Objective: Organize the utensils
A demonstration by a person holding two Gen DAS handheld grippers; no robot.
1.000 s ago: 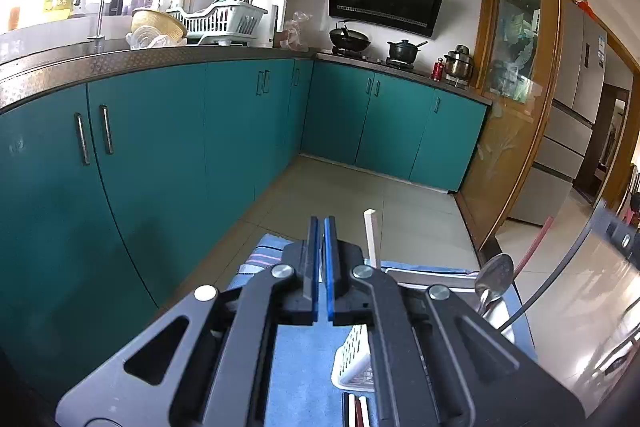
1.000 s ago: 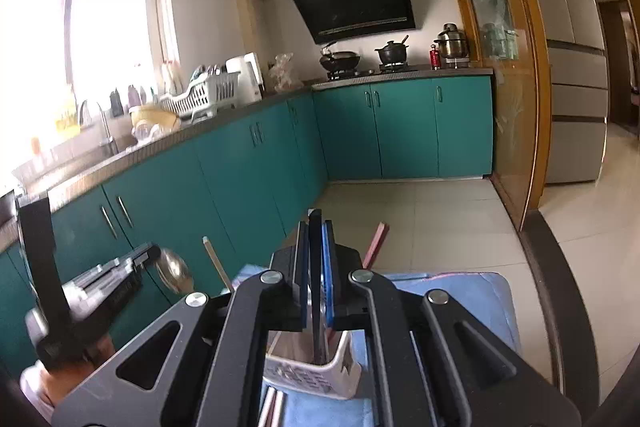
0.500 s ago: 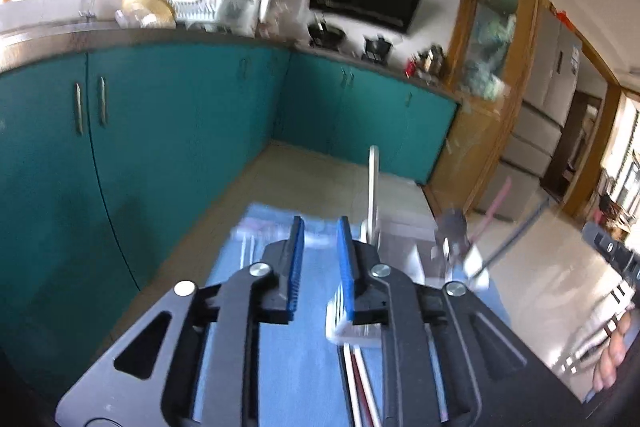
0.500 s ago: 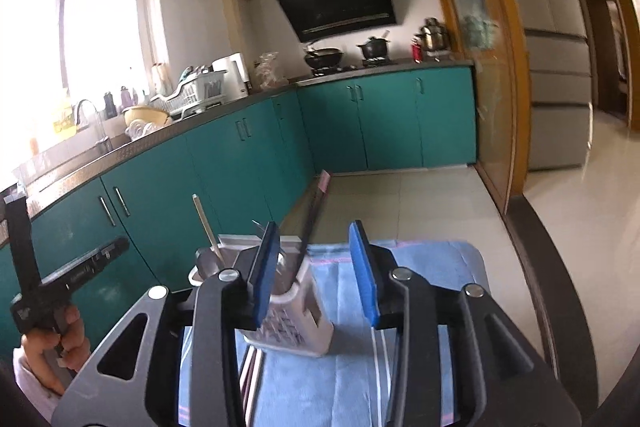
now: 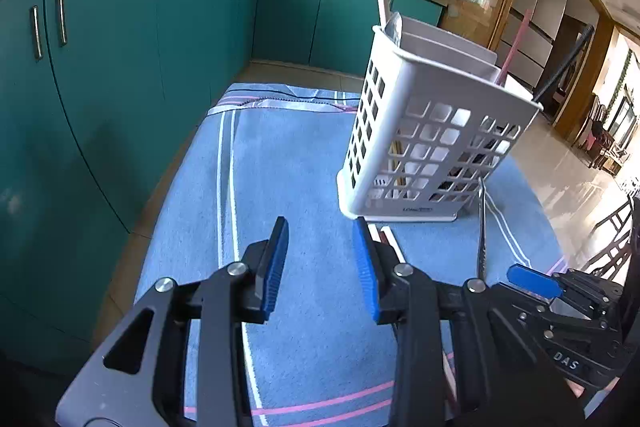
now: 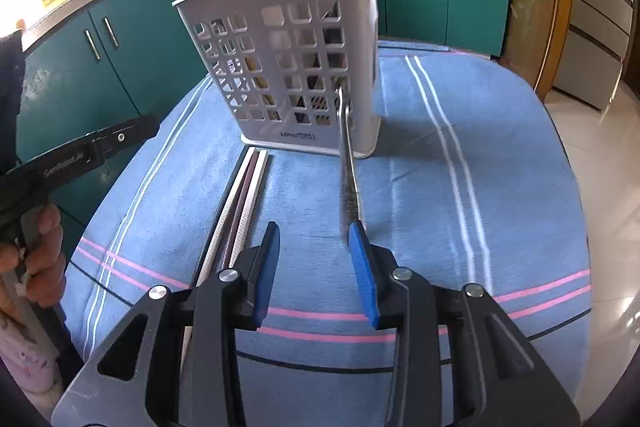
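Now I see my left claw spread empty over blue cloth, right claw likewise parted, metal utensil beside its pad, chopsticks alongside, white caddy blocking ahead.

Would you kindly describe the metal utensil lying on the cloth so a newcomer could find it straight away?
Start at the white slotted utensil holder standing on the blue striped cloth. In front of it lie a bundle of chopsticks and, to their right, the metal utensil. It is the lone shiny silver piece, its far end resting against the holder's front wall.
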